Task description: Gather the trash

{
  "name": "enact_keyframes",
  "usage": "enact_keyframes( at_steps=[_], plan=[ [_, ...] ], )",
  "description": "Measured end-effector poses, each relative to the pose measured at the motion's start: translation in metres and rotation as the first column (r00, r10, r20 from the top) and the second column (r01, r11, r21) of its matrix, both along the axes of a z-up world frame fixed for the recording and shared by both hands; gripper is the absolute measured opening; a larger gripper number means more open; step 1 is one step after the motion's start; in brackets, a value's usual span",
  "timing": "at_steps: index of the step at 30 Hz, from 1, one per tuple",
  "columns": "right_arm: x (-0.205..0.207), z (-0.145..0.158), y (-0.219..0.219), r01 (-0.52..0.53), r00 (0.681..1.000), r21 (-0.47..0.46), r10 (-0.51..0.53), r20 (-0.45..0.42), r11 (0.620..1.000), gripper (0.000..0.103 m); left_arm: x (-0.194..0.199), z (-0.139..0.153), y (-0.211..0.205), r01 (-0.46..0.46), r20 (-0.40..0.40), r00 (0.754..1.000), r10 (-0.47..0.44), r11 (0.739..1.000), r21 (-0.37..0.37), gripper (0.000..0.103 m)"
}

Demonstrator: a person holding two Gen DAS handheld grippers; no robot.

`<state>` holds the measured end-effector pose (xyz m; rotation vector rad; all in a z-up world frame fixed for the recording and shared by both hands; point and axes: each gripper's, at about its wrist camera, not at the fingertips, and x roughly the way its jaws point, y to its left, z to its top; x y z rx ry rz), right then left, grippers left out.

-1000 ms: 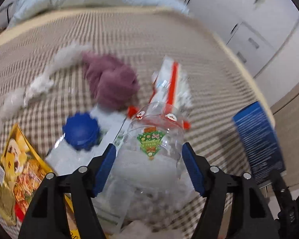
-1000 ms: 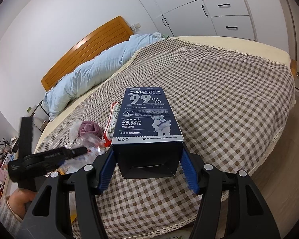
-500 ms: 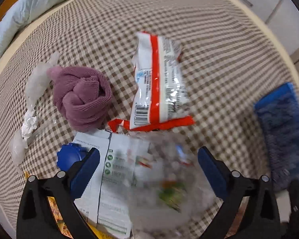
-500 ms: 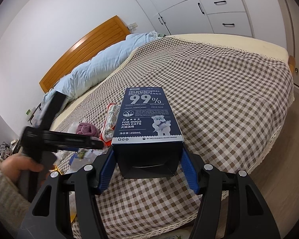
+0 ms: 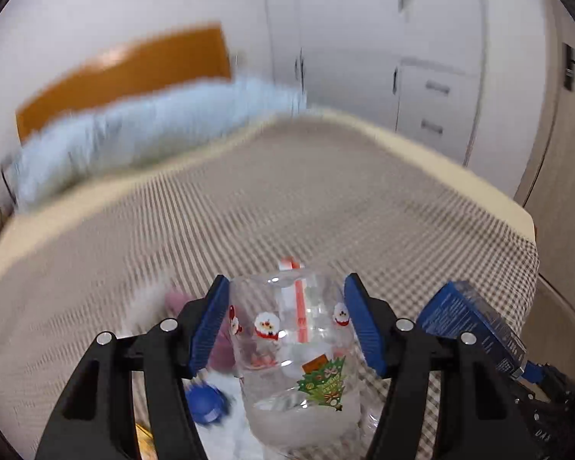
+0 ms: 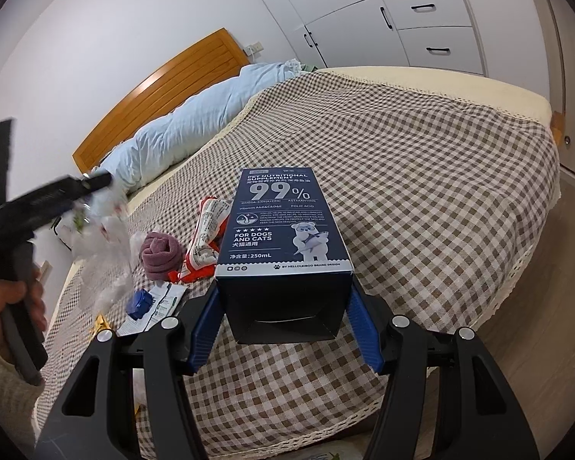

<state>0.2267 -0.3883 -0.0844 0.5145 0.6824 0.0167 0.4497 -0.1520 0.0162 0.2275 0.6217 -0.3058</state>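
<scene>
— So what is the left gripper (image 5: 285,322) doing right now?

— It is clasping a clear plastic cup (image 5: 293,349) printed with Santas and a green tree, low in the centre of the left wrist frame; its jaws have just been closing, and the blue pads (image 5: 207,326) are pressing the cup's sides. In the right wrist view the cup (image 6: 103,230) is hanging above the checked bedspread (image 6: 421,176) at the left edge.

— And the right gripper (image 6: 285,322)?

— It is clamping a dark blue pet-supplement box (image 6: 283,230), pads on its two side walls near the open bottom end.

— How is the cup likely handling?

— It is probably feeling light, thin and springy, so a hard squeeze is risking a buckle or a slip. Gripping mid-wall seems safest.

— What is lying left?

— A red-and-white wrapper (image 6: 203,237), a blue cap (image 6: 140,303) and a maroon cloth (image 6: 161,255), centre left.
</scene>
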Motion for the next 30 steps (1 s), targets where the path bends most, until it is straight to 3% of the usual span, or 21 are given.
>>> enact_keyframes(
  at_steps=[4,10,15,18,23,30],
  plan=[
    [0.0,-0.002,0.004,0.0,1.0,-0.004,0.0,-0.003,1.0,0.059,-0.008,0.001,-0.006,-0.016,0.046,0.999,0.015,0.999,0.035,0.06],
    [0.002,-0.002,0.004,-0.005,1.0,-0.015,0.005,0.003,1.0,0.059,-0.013,0.003,-0.005,-0.039,0.047,0.998,0.038,0.999,0.011,0.06],
    [-0.003,0.002,-0.002,0.0,1.0,-0.021,0.0,0.021,1.0,0.059,-0.04,0.017,0.006,-0.012,0.033,0.999,0.01,0.999,0.053,0.059],
    [-0.01,0.007,-0.003,-0.005,0.999,-0.042,0.007,0.047,0.999,0.059,-0.063,0.022,0.009,0.013,0.014,1.0,-0.014,0.997,0.07,0.059],
    [-0.036,0.018,0.005,-0.042,0.993,-0.101,0.053,0.109,0.994,0.059,-0.113,0.027,0.031,0.047,-0.041,0.998,-0.046,0.999,0.025,0.059],
    [-0.102,0.033,0.026,-0.145,0.971,-0.188,0.177,0.163,0.971,0.059,-0.202,0.004,0.056,0.112,-0.133,0.985,-0.113,0.994,-0.019,0.059]
  ],
)
